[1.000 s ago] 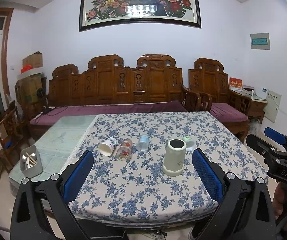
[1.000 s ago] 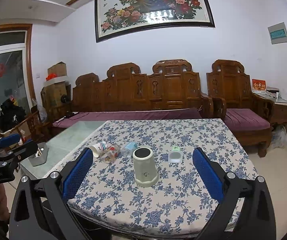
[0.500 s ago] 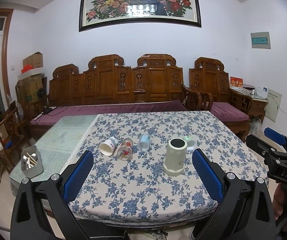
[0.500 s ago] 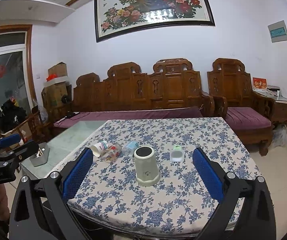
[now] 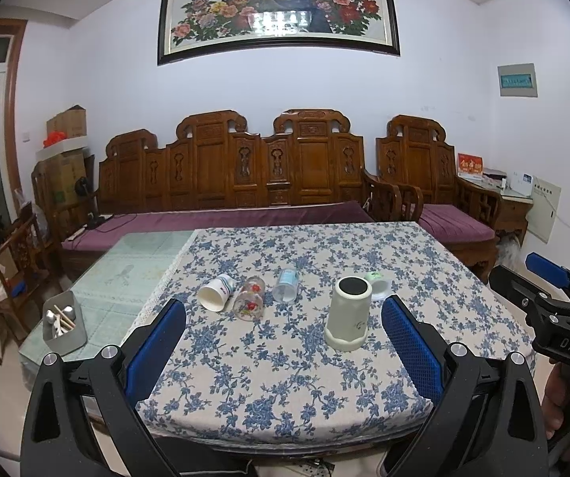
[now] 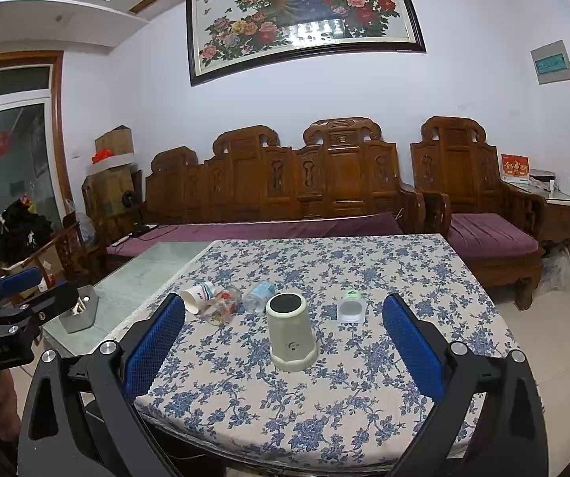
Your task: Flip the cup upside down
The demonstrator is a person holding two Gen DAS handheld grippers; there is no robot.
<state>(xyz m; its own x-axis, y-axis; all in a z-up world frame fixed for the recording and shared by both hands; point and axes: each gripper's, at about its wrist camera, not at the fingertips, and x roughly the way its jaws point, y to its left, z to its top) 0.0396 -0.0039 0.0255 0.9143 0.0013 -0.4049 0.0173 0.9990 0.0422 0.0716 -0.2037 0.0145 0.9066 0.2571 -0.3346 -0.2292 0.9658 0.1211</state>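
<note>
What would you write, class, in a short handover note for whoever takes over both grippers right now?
Left gripper: open, holding nothing, short of the table.
Right gripper: open, holding nothing, also short of the table.
Cream cup: stands wide end down, nearest the grippers.
Paper cup, glass and bottle lie on their sides behind it; a small lidded tub sits to its right.
Done: no grasp made.
Left: which cup is meant is unclear; grasp it and turn it over.

Matt cream cup (image 5: pixel 349 316) on floral cloth (image 5: pixel 285 377).
</note>
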